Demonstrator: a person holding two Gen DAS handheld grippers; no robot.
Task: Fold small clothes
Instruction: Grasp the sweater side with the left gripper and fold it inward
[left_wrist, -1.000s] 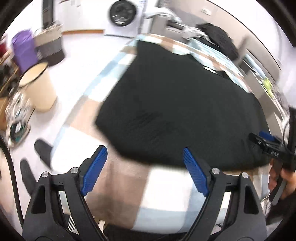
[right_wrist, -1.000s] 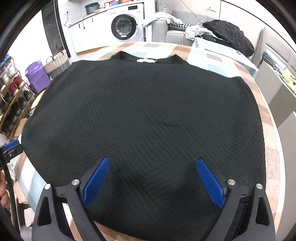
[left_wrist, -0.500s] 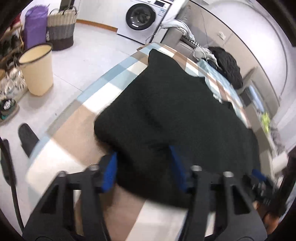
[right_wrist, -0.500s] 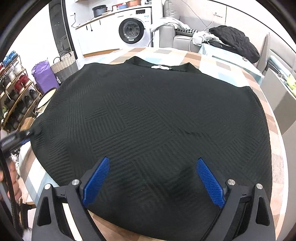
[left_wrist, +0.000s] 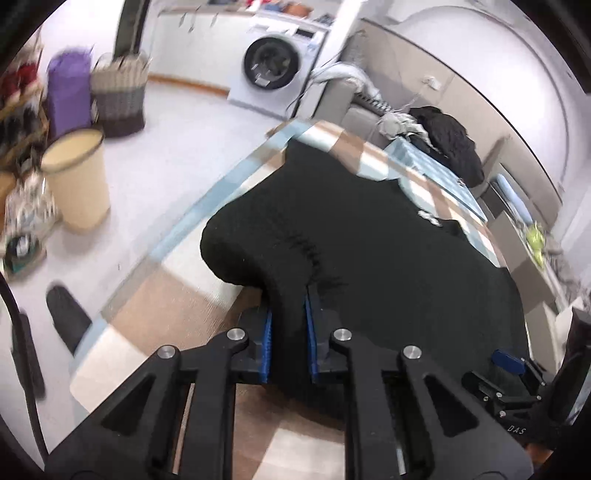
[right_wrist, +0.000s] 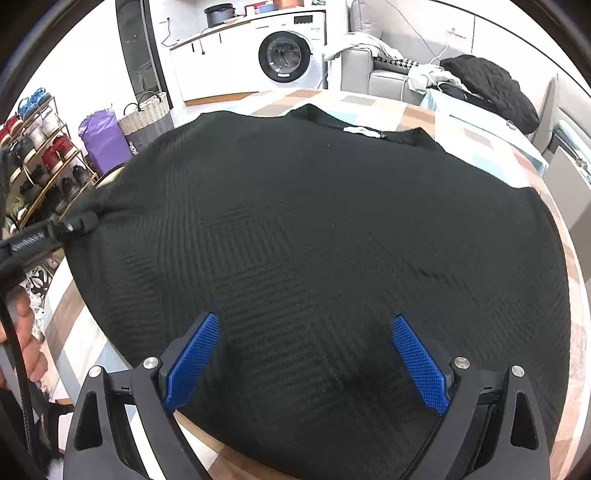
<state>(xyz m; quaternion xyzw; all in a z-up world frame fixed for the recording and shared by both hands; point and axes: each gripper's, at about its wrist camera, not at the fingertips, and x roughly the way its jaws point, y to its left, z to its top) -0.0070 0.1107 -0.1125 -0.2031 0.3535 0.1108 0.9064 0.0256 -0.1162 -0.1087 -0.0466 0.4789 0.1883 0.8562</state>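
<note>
**Left gripper pinches the hem corner, right gripper waits wide open**

The black knit top (right_wrist: 314, 240) lies spread flat on the table, over the checked tablecloth (left_wrist: 147, 306), neckline toward the far edge and hem along the near edge. The left gripper (left_wrist: 288, 343) is clamped on a fold of the fabric at the near-left corner of the garment — both blue pads (left_wrist: 266, 347) press into the knit, and the cloth bunches up into a ridge just ahead of them. The right gripper (right_wrist: 304, 363) hovers over the near edge of the top with its 2 fingers spread apart, nothing between them.

The risks, as I judge them: the pinch looks thick, so the left gripper may have taken both layers or only the upper one — lift with only 1 layer and the side folds crooked. With the right gripper holding nothing, a pull from the left could drag the whole top across the cloth instead of folding it. The tablecloth sits right under the hem; catching it too would haul it up with the garment.

Writing: a white neck label (right_wrist: 360, 130) shows at the collar, too small to read. The right gripper's body, seen in the left view, carries letters that read as "DAS" (left_wrist: 516, 429); nothing else is legible.
</note>
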